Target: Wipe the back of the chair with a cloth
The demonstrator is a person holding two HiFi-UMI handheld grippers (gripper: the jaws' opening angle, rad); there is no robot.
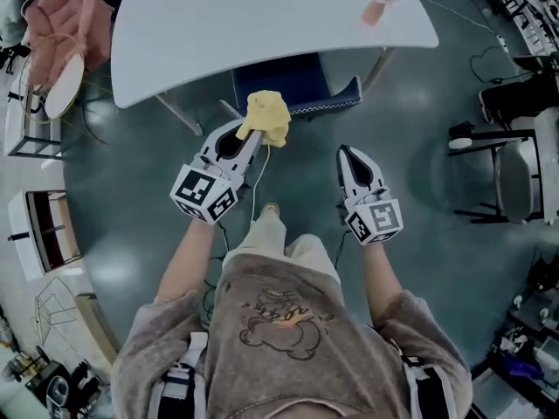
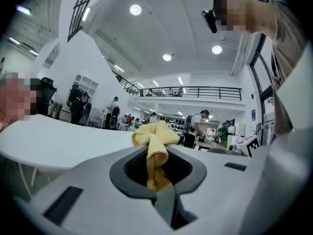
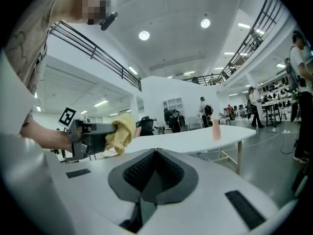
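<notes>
A yellow cloth (image 1: 267,114) bunches out of my left gripper (image 1: 254,134), which is shut on it. In the left gripper view the cloth (image 2: 155,140) stands up between the jaws of that gripper (image 2: 157,153). Just beyond it, a blue chair (image 1: 301,84) is tucked under the white table (image 1: 218,24), with its back edge towards me. My right gripper (image 1: 347,154) hangs to the right, shut and holding nothing. The right gripper view shows its own jaws (image 3: 155,153) pressed together, and the left gripper's yellow cloth (image 3: 122,130) off to the left.
A pink bottle (image 1: 376,9) stands on the table's far right, also in the right gripper view as a pink bottle (image 3: 215,129). Black chairs (image 1: 511,160) stand at the right. Pink fabric (image 1: 65,11) and white shelving (image 1: 44,225) lie at the left. People walk in the hall behind.
</notes>
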